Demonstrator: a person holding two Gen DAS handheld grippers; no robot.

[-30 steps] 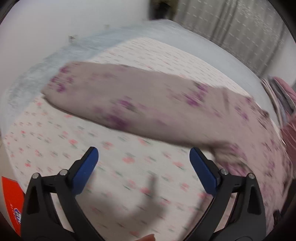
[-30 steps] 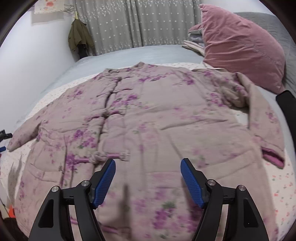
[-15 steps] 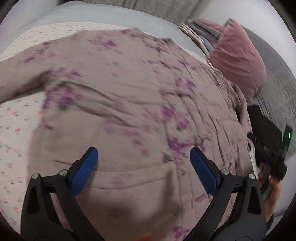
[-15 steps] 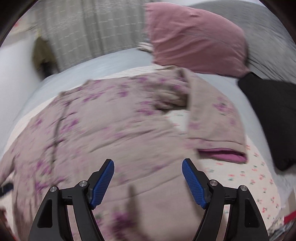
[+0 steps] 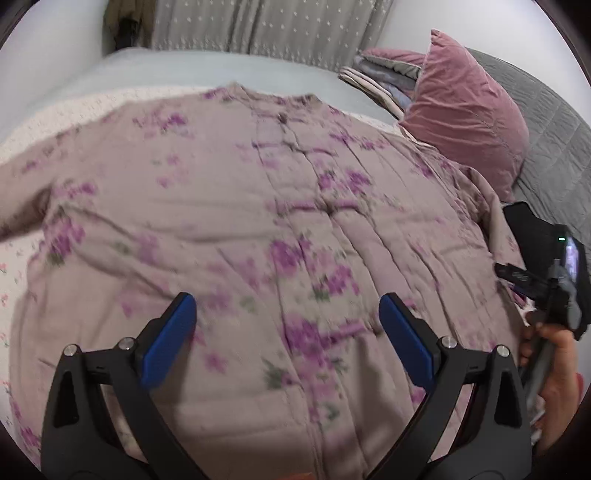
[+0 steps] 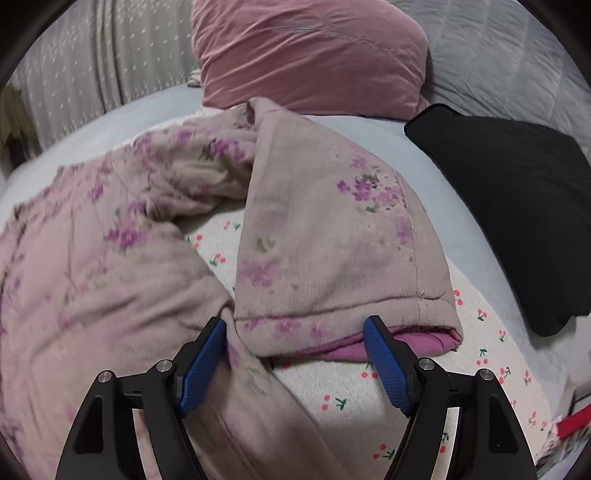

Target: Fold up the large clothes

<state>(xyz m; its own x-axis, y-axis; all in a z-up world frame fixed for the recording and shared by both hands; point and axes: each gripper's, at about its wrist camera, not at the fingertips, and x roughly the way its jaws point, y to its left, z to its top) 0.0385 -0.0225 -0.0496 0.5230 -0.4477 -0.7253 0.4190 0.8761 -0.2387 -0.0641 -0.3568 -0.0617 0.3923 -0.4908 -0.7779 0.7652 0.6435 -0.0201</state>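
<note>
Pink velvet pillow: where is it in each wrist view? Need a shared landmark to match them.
Left wrist: pink velvet pillow upper right, beyond the floral padded jacket.
Right wrist: the pillow top centre, behind the jacket's sleeve.
Shared landmark: dotted grey curtain behind the bed.

A padded jacket [image 5: 258, 221] in dusty pink with purple flowers is lying spread front-up across the bed, its collar pointing toward the far side. Its sleeve [image 6: 332, 240] is lying bent back beside the body, the cuff (magenta lining showing) facing the near edge.
</note>
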